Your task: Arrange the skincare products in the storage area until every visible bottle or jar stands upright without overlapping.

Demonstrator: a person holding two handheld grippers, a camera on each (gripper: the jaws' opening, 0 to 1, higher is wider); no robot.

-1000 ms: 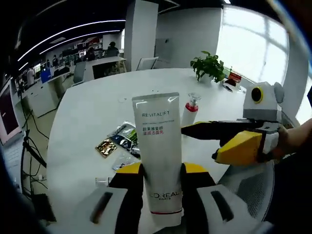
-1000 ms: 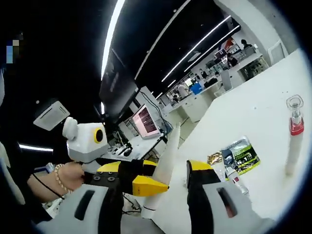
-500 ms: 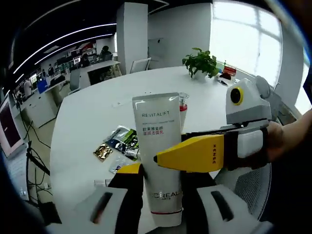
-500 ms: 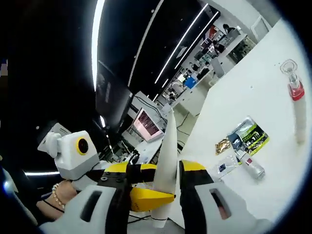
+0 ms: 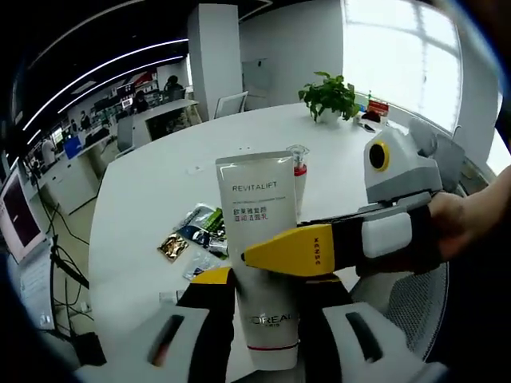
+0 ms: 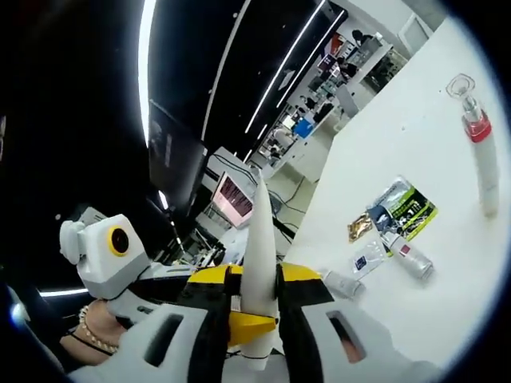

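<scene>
Tube (image 5: 263, 255) of white L'Oréal Revitalift cream sat between both sets of fingers, held in the air above the near edge of the white counter (image 5: 152, 199). Our left gripper (image 5: 263, 319) had closed on its lower part, just above the cap end, with the label facing the camera and the crimped end up. In the left gripper view our right gripper (image 5: 267, 257) reached in from the right, its yellow finger lying across the tube's middle. In the right gripper view the right gripper (image 6: 254, 307) had its fingers drawn nearly together on the tube (image 6: 260, 263), seen edge-on as a thin white wedge.

We judged this a handover or regrip, with the tube not yet stood on the counter. To do it well, we thought one gripper should release only once the other's hold looked firm, since the tube is soft and tapers toward the crimp, so a pinch high up could slip. A grip near the stiffer cap end seemed safer, and the cap looked like the only flat base to stand it on.

A slim pump bottle with a red collar (image 6: 482, 152) already stood upright toward the far part of the counter. Sachets (image 6: 397, 214) and a small bottle (image 6: 409, 257) lying on its side rested mid-counter. We reckoned the tube should go down well apart from these.
</scene>
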